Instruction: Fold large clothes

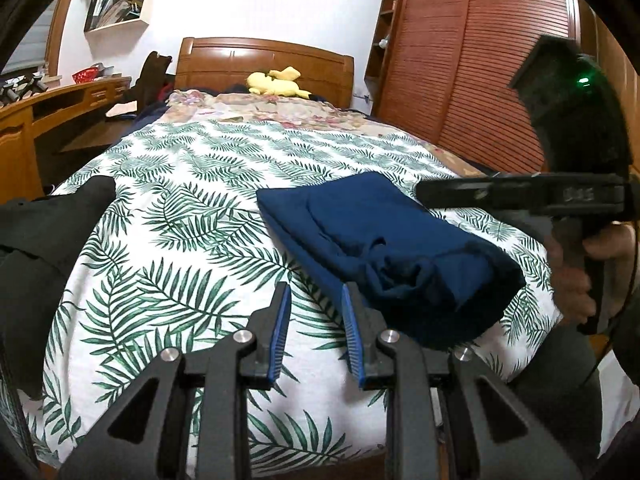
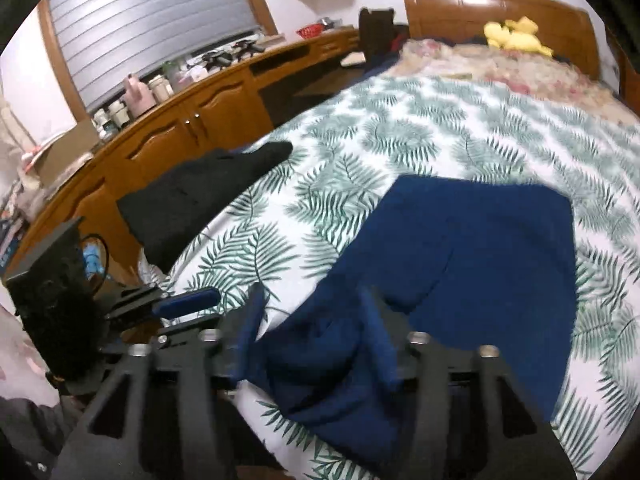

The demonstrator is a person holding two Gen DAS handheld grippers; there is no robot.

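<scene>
A navy blue garment lies folded into a rough rectangle on the leaf-print bed cover, its near end bunched. It also shows in the right wrist view. My left gripper is open and empty, hovering just left of the garment's near edge. My right gripper is open above the garment's bunched near corner; the frames are blurred there. From the left wrist view the right gripper's body reaches in from the right above the garment.
A black garment lies folded at the bed's left edge, also in the left wrist view. A yellow plush toy sits by the wooden headboard. A wooden desk and cabinets run along the left; a wardrobe stands right.
</scene>
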